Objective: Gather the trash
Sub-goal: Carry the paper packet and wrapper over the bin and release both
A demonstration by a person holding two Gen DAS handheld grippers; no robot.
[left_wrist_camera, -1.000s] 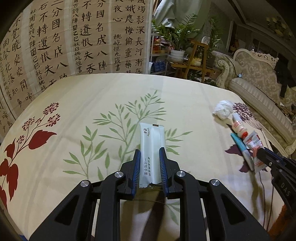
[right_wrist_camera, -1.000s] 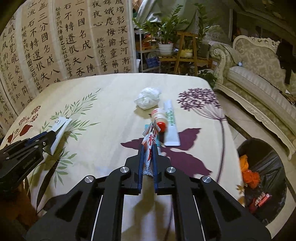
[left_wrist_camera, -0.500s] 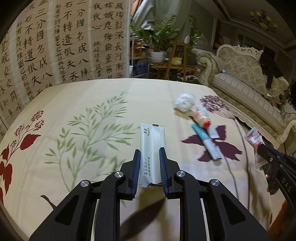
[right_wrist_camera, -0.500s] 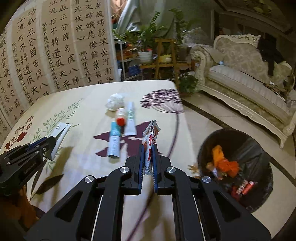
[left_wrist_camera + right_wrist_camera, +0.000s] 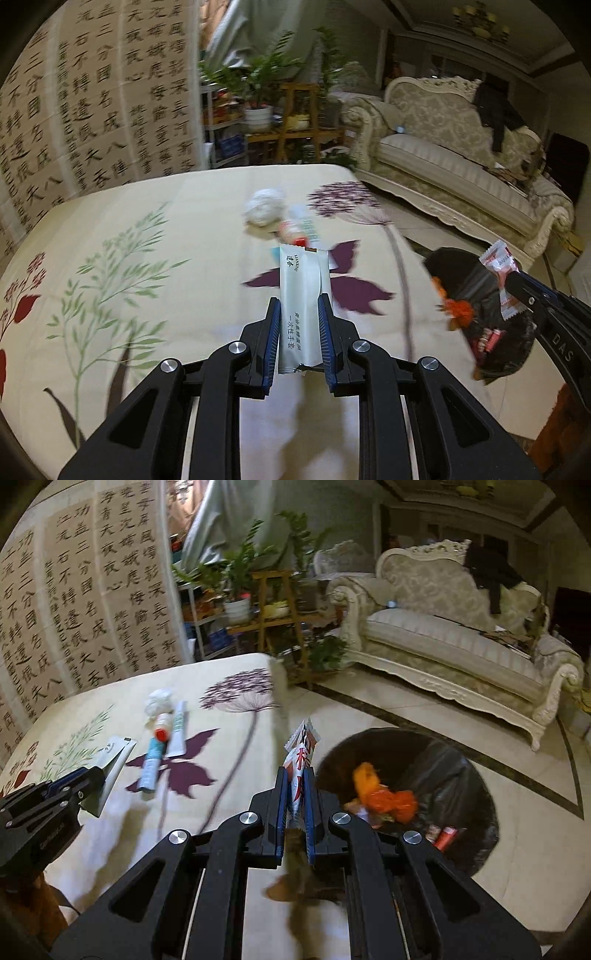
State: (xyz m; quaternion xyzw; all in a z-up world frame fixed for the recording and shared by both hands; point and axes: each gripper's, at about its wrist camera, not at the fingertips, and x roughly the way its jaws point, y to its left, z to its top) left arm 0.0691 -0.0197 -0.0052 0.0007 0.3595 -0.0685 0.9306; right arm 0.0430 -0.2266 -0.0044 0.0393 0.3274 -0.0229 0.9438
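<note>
My left gripper [image 5: 299, 314] is shut on a long pale green packet [image 5: 301, 295] and holds it above the floral tablecloth [image 5: 147, 258]. My right gripper [image 5: 295, 779] is shut on a red-and-white candy wrapper [image 5: 300, 753], held at the table's right edge beside the black-lined trash bin [image 5: 461, 775] on the floor. The bin holds orange scraps and small red items. Each gripper shows in the other's view: the right one [image 5: 517, 284], the left one [image 5: 92, 775].
On the table lie a crumpled white tissue [image 5: 159, 701], a small bottle with a red cap [image 5: 161, 726], a blue tube [image 5: 151, 764] and a white tube [image 5: 178, 727]. A cream sofa [image 5: 461, 642] stands beyond the bin; plants and a calligraphy screen stand behind the table.
Both grippers have swung right with their packets. The right gripper has gone from over the table's items to the table's edge by the bin. The left has followed toward the purple flower.
</note>
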